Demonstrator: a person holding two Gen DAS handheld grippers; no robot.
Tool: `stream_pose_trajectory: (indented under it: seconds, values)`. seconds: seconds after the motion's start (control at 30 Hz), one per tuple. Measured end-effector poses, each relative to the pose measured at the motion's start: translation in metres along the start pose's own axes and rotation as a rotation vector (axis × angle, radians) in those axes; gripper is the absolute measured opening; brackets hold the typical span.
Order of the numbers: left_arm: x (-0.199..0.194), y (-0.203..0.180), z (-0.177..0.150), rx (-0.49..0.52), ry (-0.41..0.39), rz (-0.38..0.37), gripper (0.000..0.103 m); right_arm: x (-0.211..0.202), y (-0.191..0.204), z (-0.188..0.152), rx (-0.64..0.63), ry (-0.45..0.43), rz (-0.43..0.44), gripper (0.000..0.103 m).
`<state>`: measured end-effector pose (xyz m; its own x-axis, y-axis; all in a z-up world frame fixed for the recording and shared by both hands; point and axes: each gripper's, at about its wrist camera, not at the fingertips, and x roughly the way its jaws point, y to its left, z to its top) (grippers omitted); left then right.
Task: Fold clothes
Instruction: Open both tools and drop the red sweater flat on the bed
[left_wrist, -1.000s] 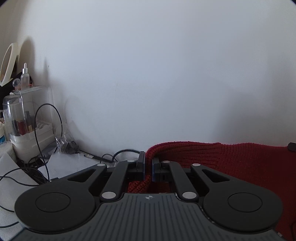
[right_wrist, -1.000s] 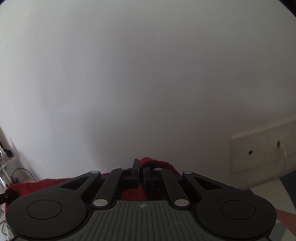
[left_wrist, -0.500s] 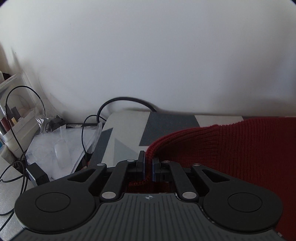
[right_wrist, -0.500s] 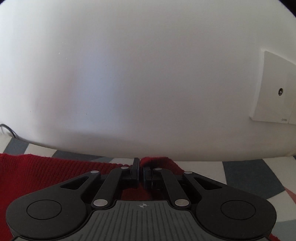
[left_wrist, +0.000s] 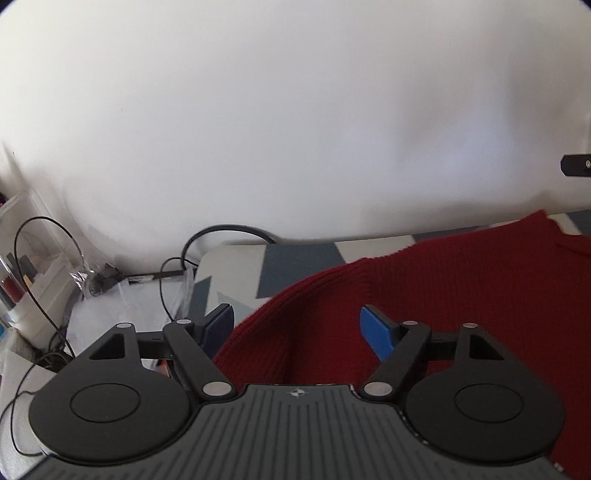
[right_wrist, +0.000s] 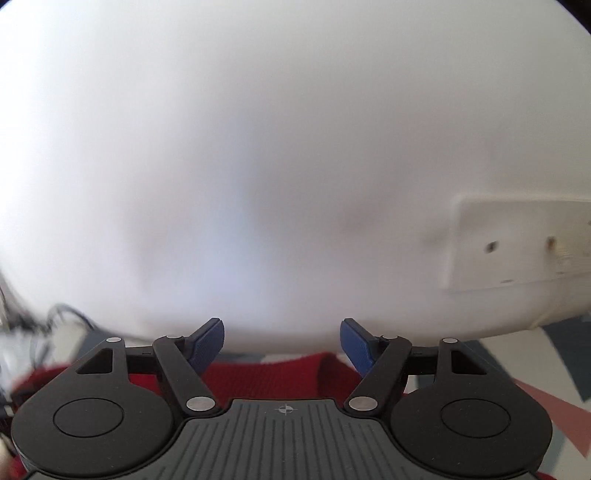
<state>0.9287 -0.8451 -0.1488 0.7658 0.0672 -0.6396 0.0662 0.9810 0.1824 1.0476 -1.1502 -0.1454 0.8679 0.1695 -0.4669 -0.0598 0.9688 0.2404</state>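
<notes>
White wall (left_wrist: 295, 129) across most of both views. Below it, a patterned cloth (left_wrist: 295, 258) in grey, white and pink shapes, spread as the work surface. On that cloth, a red knitted sweater (left_wrist: 461, 295), lying flat from the middle to the right edge of the left view, ribbed edge curving toward the camera; in the right view the same sweater (right_wrist: 266, 376) just under and behind the claw, a small raised fold near its top edge.

Left gripper (left_wrist: 297, 328) spread wide, blue pads apart, nothing pinched; one pad over the cloth's edge, the other over the red knit, sweater edge lying loose between them. Right gripper (right_wrist: 282, 343) likewise spread wide, holding nothing, red knit visible below the gap.

White socket plate (right_wrist: 517, 243) on the wall at right, blurred. Clear plastic organiser (left_wrist: 26, 266) at far left with small bottles inside. Black cables (left_wrist: 207, 243) looping beside crumpled white wrapping (left_wrist: 122, 306) near the cloth's left end.
</notes>
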Motion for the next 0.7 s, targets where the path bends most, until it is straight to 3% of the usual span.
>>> stream_pose_trajectory:
  seconds: [0.13, 0.2, 0.4, 0.5, 0.7]
  values:
    - [-0.046, 0.009, -0.015, -0.066, 0.016, -0.193, 0.079, -0.085, -0.039, 0.024, 0.128, -0.087, -0.055, 0.067]
    - [-0.058, 0.016, -0.024, -0.102, 0.048, -0.249, 0.079, -0.126, -0.059, 0.030, 0.183, -0.127, -0.104, 0.067]
    - [-0.075, 0.021, -0.041, -0.148, 0.098, -0.289, 0.079, -0.275, -0.134, 0.025, 0.310, -0.202, -0.296, 0.067]
    - [-0.081, 0.006, -0.044, -0.113, 0.109, -0.332, 0.079, -0.328, -0.157, -0.002, 0.372, -0.167, -0.349, 0.067]
    - [-0.090, -0.047, -0.061, 0.024, 0.160, -0.418, 0.079, -0.320, -0.133, -0.100, 0.408, 0.050, -0.414, 0.066]
